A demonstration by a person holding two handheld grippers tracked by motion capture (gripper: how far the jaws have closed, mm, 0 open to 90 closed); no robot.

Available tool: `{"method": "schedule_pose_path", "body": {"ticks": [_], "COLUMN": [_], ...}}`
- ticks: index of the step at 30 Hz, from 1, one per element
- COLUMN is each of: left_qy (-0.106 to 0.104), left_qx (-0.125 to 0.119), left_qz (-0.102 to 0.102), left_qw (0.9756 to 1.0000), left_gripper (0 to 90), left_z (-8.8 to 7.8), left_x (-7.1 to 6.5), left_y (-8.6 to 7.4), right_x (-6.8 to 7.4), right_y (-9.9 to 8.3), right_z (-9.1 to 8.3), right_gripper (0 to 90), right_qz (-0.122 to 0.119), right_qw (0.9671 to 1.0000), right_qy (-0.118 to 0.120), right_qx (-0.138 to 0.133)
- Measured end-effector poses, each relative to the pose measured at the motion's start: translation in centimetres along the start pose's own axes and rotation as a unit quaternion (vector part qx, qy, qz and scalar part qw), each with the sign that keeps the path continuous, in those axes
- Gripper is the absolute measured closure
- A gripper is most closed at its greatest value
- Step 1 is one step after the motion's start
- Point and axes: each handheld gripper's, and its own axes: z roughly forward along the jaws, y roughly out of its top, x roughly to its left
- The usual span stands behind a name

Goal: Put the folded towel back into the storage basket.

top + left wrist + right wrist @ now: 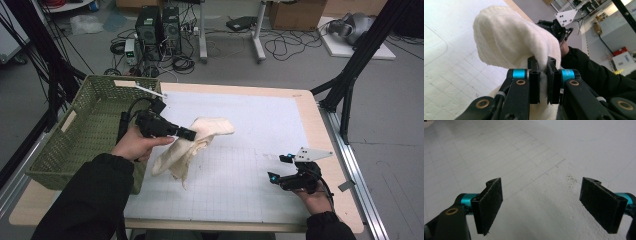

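Note:
A cream-white cloth [200, 137] hangs above the white grid mat [250, 125], pinched near its middle so both ends droop. My left gripper [187, 133] is shut on it, left of the mat's centre. In the left gripper view the cloth [511, 40] bulges over the two black jaws, which squeeze a fold of it at my left gripper [543, 72]. My right gripper [279, 167] rests low over the mat's right front part, open. In the right gripper view my right gripper [540, 200] has its pads [490, 203] wide apart with bare mat between them.
A green woven basket [85, 130] stands at the table's left edge, close behind the left hand. The wooden table edge [320, 130] rims the mat on the right. Computers, cables and boxes lie on the floor beyond the table.

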Motion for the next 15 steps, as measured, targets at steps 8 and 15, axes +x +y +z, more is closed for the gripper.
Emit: {"method": "schedule_pose_path", "body": {"ticks": [8, 15], "left_qy": [0.009, 0.023], "left_qx": [-0.028, -0.047], "left_qz": [-0.008, -0.013], "left_qw": [0.9995, 0.9985], "left_gripper": [83.0, 83.0], "left_z": [-1.9, -4.0], "left_x": [0.1, -0.1], "left_y": [-0.1, -0.3], "right_x": [-0.1, -0.2], "right_y": [0.0, 0.0], "right_z": [0.2, 0.4], "right_gripper": [17.8, 17.8], "right_qz": [-0.001, -0.005], "right_qw": [1.0000, 1.0000], "right_qy": [0.000, -0.002], "right_qx": [0.004, 0.006]}}
